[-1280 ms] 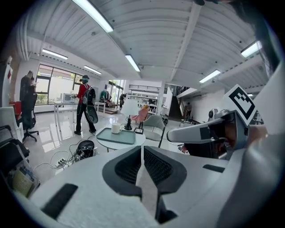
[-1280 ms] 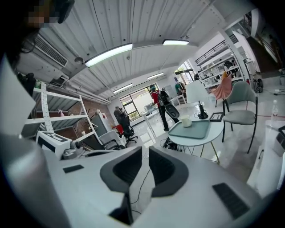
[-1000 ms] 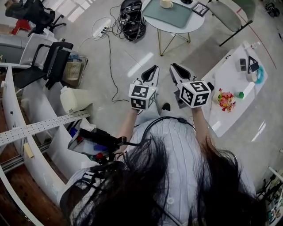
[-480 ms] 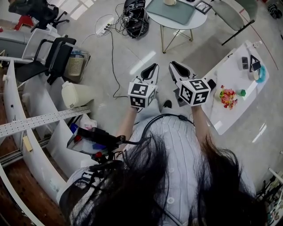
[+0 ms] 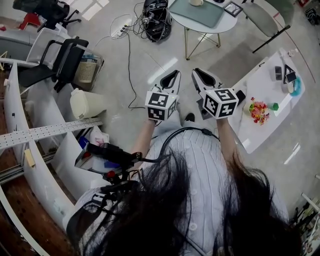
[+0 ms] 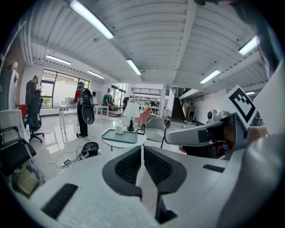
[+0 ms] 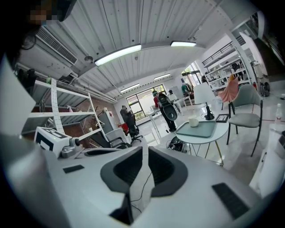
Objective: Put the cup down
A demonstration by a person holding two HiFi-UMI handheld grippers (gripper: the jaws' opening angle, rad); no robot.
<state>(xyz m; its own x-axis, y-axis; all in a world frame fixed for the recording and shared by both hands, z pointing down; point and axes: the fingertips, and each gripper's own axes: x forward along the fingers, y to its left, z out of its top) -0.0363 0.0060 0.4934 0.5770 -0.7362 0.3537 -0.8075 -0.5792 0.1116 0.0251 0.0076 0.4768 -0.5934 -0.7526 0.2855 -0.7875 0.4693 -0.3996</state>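
Observation:
A white cup (image 5: 196, 2) stands on a teal tray (image 5: 197, 15) on a round white table at the top edge of the head view, far from both grippers. It also shows small and distant as the cup (image 6: 119, 129) in the left gripper view and the cup (image 7: 193, 121) in the right gripper view. My left gripper (image 5: 172, 76) and right gripper (image 5: 197, 73) are held side by side in front of the person's chest, above the floor. Both are shut with nothing between the jaws. The left gripper (image 6: 141, 149) and right gripper (image 7: 144, 149) point toward the round table.
A white rectangular table (image 5: 250, 130) at the right carries flowers (image 5: 258, 111) and small devices. A black chair (image 5: 60, 62), a basket (image 5: 89, 70) and a white bin (image 5: 87, 104) stand at the left by white shelving (image 5: 30, 135). Cables and a black bag (image 5: 157, 17) lie near the round table.
The grippers have kept their place and stayed shut. The view has shifted slightly, so the round table sits a little further right and higher.

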